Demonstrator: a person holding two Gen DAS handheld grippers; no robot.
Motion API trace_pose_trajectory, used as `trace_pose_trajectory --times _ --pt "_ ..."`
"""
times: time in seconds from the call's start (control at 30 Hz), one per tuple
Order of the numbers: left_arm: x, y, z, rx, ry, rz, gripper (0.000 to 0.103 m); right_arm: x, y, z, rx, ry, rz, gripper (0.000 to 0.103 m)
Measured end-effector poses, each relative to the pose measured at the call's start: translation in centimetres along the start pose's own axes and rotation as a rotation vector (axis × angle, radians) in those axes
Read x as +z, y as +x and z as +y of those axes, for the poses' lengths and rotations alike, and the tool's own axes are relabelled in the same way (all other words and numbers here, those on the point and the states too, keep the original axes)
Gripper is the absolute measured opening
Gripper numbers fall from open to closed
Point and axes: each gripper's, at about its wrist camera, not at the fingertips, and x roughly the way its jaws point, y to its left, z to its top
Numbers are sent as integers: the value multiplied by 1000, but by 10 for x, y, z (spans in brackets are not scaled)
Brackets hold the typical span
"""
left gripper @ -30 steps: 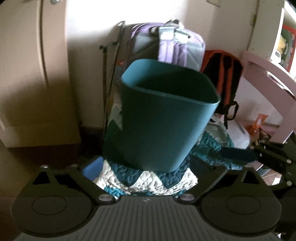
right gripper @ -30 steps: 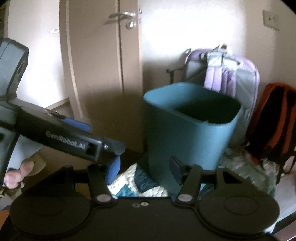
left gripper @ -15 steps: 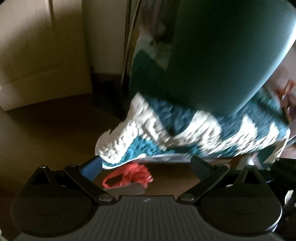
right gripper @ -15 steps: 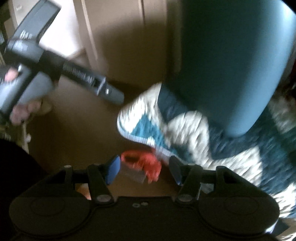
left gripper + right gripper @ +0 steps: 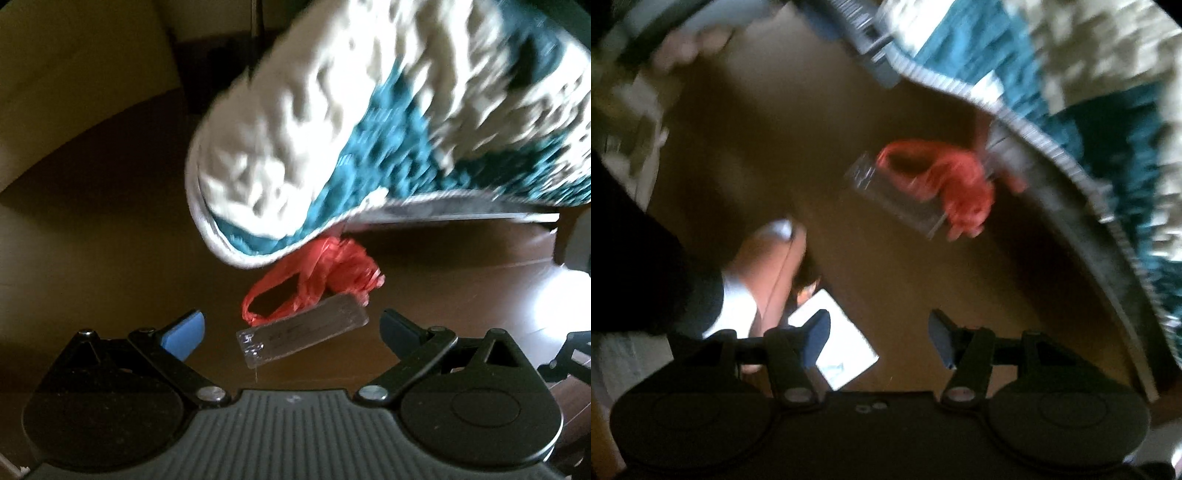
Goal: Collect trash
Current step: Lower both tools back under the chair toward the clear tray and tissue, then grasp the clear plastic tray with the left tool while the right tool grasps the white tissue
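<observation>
Floor: dark brown wood floor [image 5: 110, 258], dim, with a bright patch of light at its right edge in the left wrist view.
Rug: white and teal knitted rug [image 5: 369, 129] with a grey border; its rounded corner hangs over the floor and its underside shows at the lower edge. Blurred in both views.
Left gripper: the left gripper [image 5: 291, 334] is spread wide and holds nothing; it hangs over the floor just short of the trash, the blue pad on one finger, the dark pad on the other.
Right gripper: the right gripper [image 5: 879, 338] is also wide apart and empty, well apart from the trash, above the floor.
Red bag: crumpled red plastic bag [image 5: 325, 280] on the floor, just at the rug's corner, partly under its edge.
Wrapper: clear flat plastic wrapper [image 5: 303, 338] lying against the red bag, between it and the left gripper.
Paper: white sheet [image 5: 838, 350] on the floor close to the right gripper's left finger.
Foot: bare foot [image 5: 768, 266], blurred, at the floor's left edge.
</observation>
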Motion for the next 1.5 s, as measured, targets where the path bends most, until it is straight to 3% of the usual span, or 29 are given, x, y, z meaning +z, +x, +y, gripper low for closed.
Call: trace_pose_trajectory --times 0.37,0.53,0.63,0.77,0.9,1.13,1.4,1.47,1.5 --pt "-33 82 12 -12 33 78 102 -24 113 35 81 -254 215 58" --pt "-44 122 17 -11 34 132 102 -34 149 43 62 -366 245 58" --pt "-46 140 8 22 146 122 102 -37 164 44 50 -418 243 58" --pt "-52 154 -12 87 416 53 102 -42 175 45 52 -480 244 58" --pt "-57 165 -17 101 536 39 102 -46 184 49 49 -540 243 58" --pt "-57 180 6 92 460 82 101 -45 200 60 50 -612 243 58" --pt "-61 197 13 5 437 159 101 -51 202 69 18 -683 220 56" --pt "-64 200 11 -18 452 177 99 -58 202 76 -4 -709 203 52" --pt "-67 202 10 -23 462 184 95 -60 201 77 -27 -726 186 43"
